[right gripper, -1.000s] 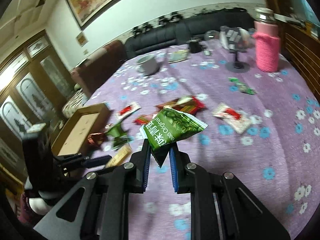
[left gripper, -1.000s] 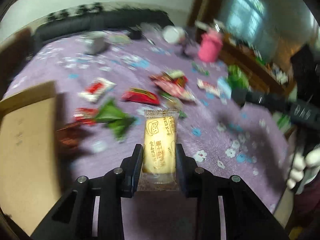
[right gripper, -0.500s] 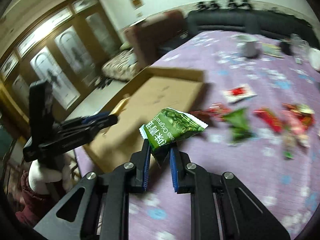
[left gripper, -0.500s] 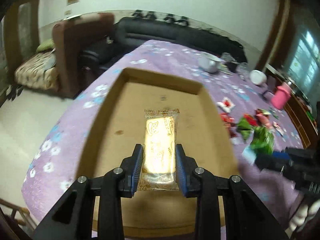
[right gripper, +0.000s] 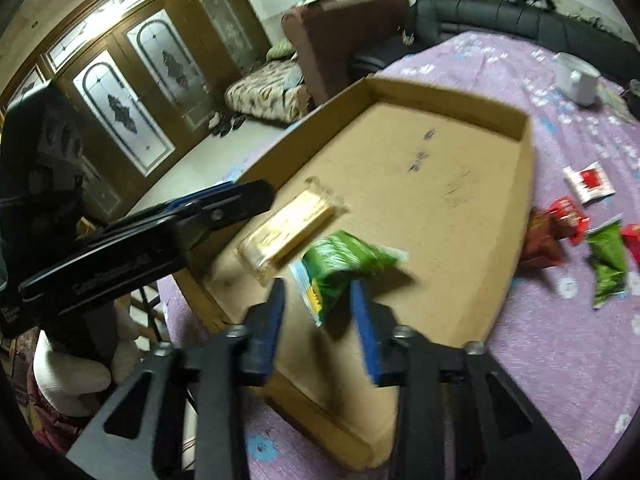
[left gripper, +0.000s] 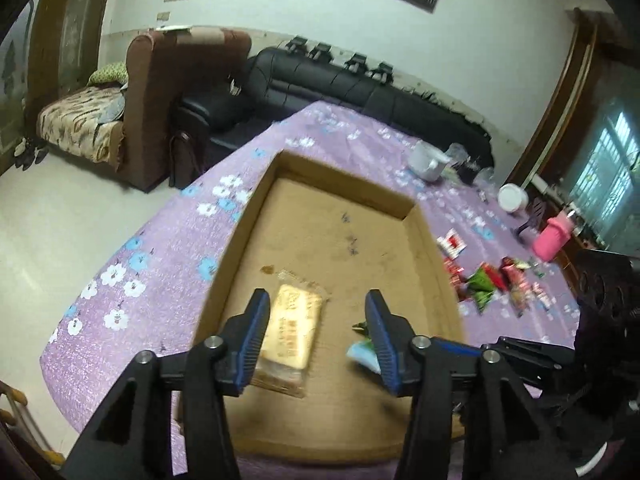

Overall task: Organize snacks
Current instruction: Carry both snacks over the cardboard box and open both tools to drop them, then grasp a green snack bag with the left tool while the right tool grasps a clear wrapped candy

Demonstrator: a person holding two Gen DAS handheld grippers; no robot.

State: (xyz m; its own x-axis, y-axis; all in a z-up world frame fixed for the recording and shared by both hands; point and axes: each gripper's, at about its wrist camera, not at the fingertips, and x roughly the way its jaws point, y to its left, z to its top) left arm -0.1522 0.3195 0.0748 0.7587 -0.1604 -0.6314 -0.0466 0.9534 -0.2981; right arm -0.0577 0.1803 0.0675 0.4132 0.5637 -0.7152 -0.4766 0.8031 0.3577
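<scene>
Both claws now hang over the shallow cardboard box [left gripper: 416,216] at the near corner of the purple flowered worktop [left gripper: 168,272], whereas a second ago they were out over the scattered snacks; the left claw [left gripper: 316,336] has just been opening, its blue pads standing well apart, and the yellow biscuit packet [left gripper: 294,330] that it pinched upright half a second ago now lies flat on the box floor, close against the left pad but no longer clamped. The right claw [right gripper: 320,316] has likewise just been opening; the green snack bag [right gripper: 340,264], earlier squeezed at its lower corner, sits blurred between and just above the parted pads, and I cannot tell whether it touches the box floor yet; it lies just beside the biscuit packet. Outside the box, on the worktop, a second green packet [right gripper: 608,260], red wrappers [right gripper: 564,216] and a white-and-red sachet [right gripper: 590,182] lie where they were; a white mug [left gripper: 428,160] and a pink bottle [left gripper: 554,240] stand farther back.
</scene>
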